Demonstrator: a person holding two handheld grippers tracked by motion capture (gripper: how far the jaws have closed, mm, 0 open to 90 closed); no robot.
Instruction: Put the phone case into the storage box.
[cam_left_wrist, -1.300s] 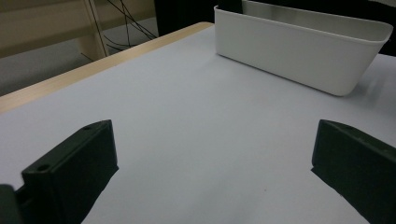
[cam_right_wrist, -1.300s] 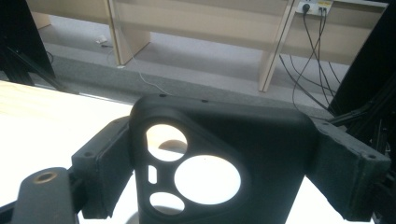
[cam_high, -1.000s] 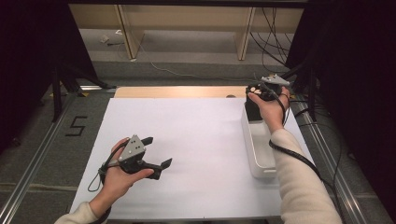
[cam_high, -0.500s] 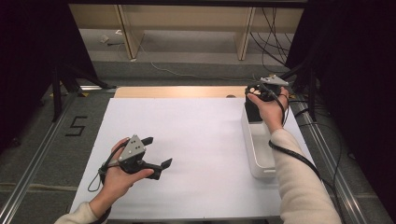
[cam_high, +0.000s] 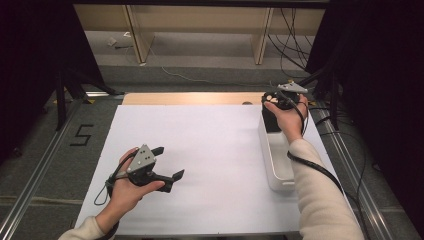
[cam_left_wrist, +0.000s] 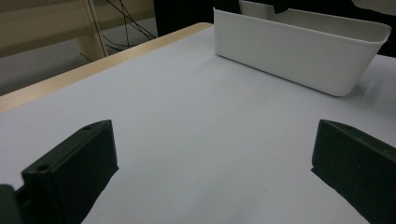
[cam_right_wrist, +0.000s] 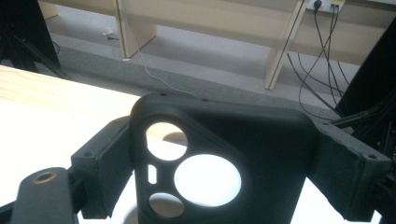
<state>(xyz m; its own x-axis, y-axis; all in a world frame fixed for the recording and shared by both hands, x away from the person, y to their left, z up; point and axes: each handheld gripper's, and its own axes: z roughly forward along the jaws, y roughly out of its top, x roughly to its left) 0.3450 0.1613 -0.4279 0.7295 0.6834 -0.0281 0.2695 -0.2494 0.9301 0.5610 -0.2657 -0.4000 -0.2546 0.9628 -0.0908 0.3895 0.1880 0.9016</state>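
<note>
My right gripper (cam_high: 274, 101) is shut on a black phone case (cam_high: 271, 121), which it holds upright over the far end of a white bin (cam_high: 265, 150). In the right gripper view the phone case (cam_right_wrist: 266, 140) sits between both jaws of the right gripper (cam_right_wrist: 229, 144), which press on its sides. Its round camera cut-outs show the white surface behind. My left gripper (cam_high: 169, 162) rests low over the white table sheet (cam_high: 210, 150) at the near left, open with nothing between its jaws. In the left gripper view the left gripper (cam_left_wrist: 215, 158) faces the white bin (cam_left_wrist: 289, 51).
The white sheet ends at a wooden table edge (cam_high: 190, 98) at the back. Beyond it are a grey floor, wooden shelf legs (cam_high: 139, 35) and loose cables (cam_high: 290, 30). Metal rails (cam_high: 350, 155) run along both sides of the table. A "5" mark (cam_high: 81, 135) lies at the left.
</note>
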